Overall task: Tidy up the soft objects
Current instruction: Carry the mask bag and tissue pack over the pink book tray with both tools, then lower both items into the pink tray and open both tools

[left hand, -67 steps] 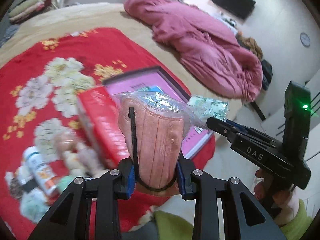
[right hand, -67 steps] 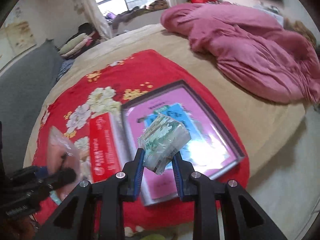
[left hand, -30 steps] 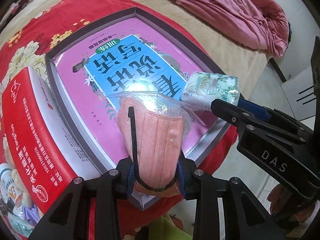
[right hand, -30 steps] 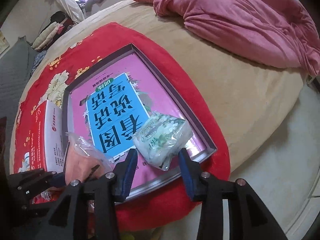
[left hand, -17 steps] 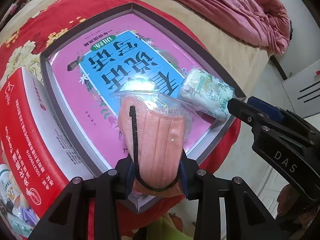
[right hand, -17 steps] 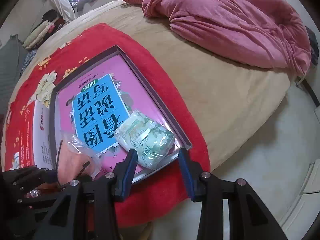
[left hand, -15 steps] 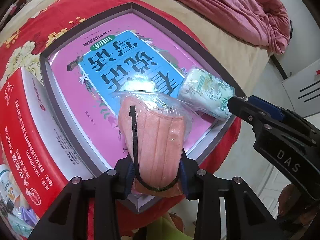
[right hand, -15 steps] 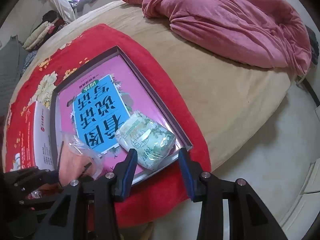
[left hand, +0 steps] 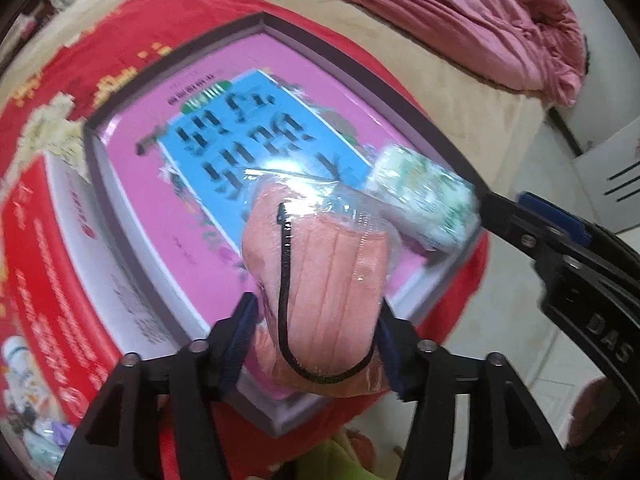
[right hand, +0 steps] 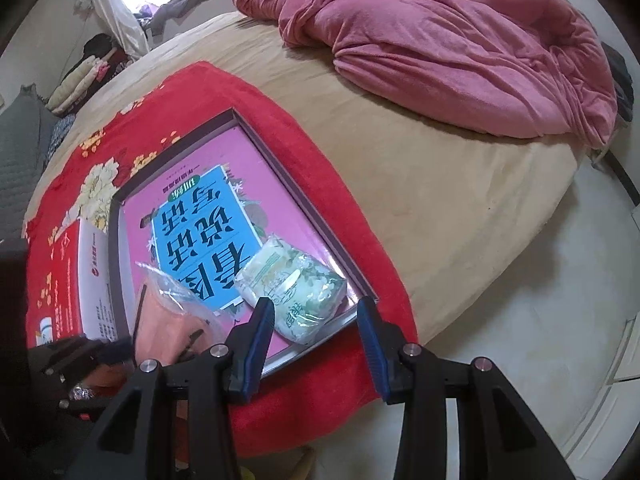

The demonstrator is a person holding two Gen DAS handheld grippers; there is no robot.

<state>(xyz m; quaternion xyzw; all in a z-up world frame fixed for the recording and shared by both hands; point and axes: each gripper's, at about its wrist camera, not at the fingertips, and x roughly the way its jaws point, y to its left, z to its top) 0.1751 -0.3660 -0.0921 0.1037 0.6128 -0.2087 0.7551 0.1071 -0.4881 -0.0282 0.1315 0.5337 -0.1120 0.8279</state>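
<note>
My left gripper [left hand: 314, 334] is shut on a pink face mask in a clear bag [left hand: 326, 280] and holds it over the near part of the shallow pink box [left hand: 120, 184]. A green-and-white tissue pack [right hand: 294, 284] lies in the box's near right corner; it also shows in the left wrist view [left hand: 424, 196]. My right gripper [right hand: 316, 344] is open and empty just behind the pack, jaws wide apart. The mask bag [right hand: 172, 320] and left gripper [right hand: 80, 360] show at the lower left of the right wrist view.
The box [right hand: 304, 200] lies on a red flowered blanket [right hand: 200, 92] at the bed's near edge. A red-and-white carton [left hand: 48, 264] lies left of it. A crumpled pink quilt [right hand: 460, 40] is on the far side. Bare floor [right hand: 540, 320] lies to the right.
My right gripper let go of the tissue pack in the box's corner and drew back, open. My left gripper moved lower and closer over the box with the mask.
</note>
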